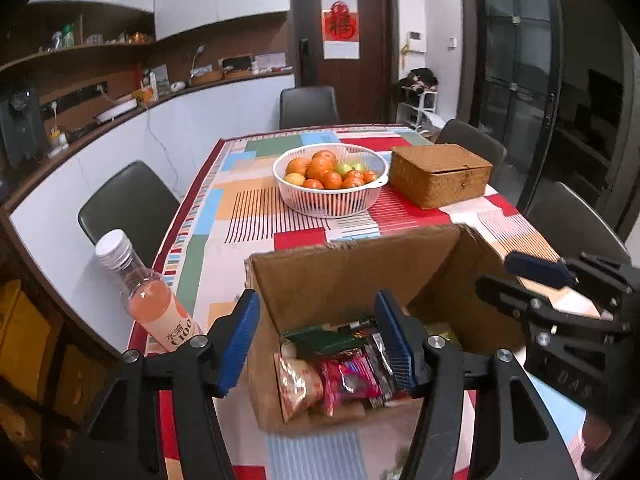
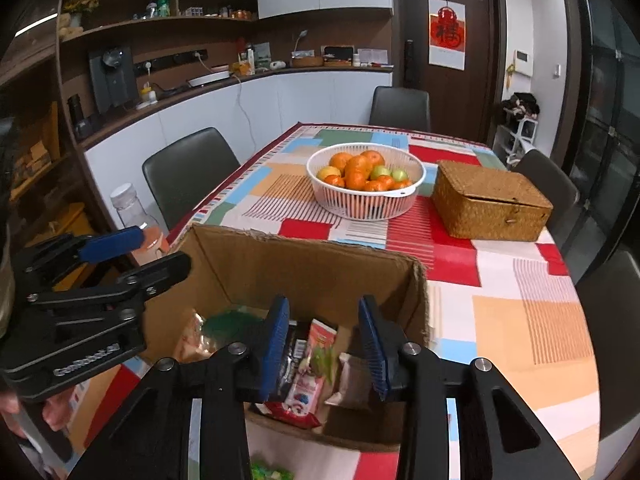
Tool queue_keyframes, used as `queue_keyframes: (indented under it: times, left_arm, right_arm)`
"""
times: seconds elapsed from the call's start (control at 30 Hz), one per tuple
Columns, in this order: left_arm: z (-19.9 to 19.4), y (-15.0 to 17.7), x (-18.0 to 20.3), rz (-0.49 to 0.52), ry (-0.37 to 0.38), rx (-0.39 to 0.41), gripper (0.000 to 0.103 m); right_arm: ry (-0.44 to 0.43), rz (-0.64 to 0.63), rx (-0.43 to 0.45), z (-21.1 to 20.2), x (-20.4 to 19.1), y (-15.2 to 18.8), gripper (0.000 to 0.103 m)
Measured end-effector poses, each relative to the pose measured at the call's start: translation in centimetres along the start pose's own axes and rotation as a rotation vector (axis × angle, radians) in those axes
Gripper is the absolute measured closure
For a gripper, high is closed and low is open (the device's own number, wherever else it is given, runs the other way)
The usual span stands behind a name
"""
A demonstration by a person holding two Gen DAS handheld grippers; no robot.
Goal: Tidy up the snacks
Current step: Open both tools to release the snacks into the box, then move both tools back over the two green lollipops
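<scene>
Both grippers, left [image 1: 318, 340] and right [image 2: 324, 344], hang over the box [image 1: 344, 276], jaws parted and empty. Drop straight onto one packet [image 1: 348, 380]; stay off the cardboard walls and bottle [image 1: 152, 300].

- The snack packets [image 1: 332, 372] in the cardboard box [image 1: 344, 276] lie on top of each other, so some are partly hidden. The blue pad of the left gripper [image 1: 318, 342] covers some too.
- In the right wrist view the packets look blurry, and the words on them cannot be read.
- The drink bottle [image 1: 154, 300] is cut off at the bottom by a gripper finger.
- The small things on the far shelf [image 2: 160, 16] are too tiny to name.
</scene>
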State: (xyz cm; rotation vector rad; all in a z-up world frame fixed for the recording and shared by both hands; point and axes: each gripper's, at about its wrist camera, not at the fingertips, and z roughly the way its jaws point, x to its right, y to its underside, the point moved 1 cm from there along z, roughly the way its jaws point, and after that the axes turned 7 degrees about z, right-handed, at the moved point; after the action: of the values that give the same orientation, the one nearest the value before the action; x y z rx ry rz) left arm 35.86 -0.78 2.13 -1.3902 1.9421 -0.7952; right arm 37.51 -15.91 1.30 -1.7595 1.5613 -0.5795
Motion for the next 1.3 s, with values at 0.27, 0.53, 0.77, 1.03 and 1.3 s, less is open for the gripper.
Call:
queue_keyframes:
  times: [0.27, 0.53, 0.77, 1.03, 1.3]
  left_arm:
    - [-4.2, 3.3, 2.2, 0.107, 0.019, 0.039, 0.044]
    - [-6.3, 6.1, 4.1, 0.16, 0.062, 0.033, 0.044]
    - [-5.6, 8.9, 5.7, 0.2, 0.11, -0.023, 0.044]
    - [-3.5, 11.7, 7.3, 0.23, 0.2, -0.086, 0.044]
    - [-0.3, 13.5, 8.2, 0.24, 0.275, -0.146, 0.045]
  right_arm:
    - [-0.021, -0.056, 0.055, -4.1, -0.8, 2.9, 0.066]
    - [-0.051, -0.083, 0.036, -6.3, -1.1, 6.0, 0.066]
    - [-0.066, -0.093, -0.031, -5.9, -0.8, 9.2, 0.066]
    - [-0.084, -0.09, -0.135, -3.9, -0.4, 12.6, 0.066]
    - [-0.083, -0.093, -0.217, -2.0, -0.2, 14.9, 0.066]
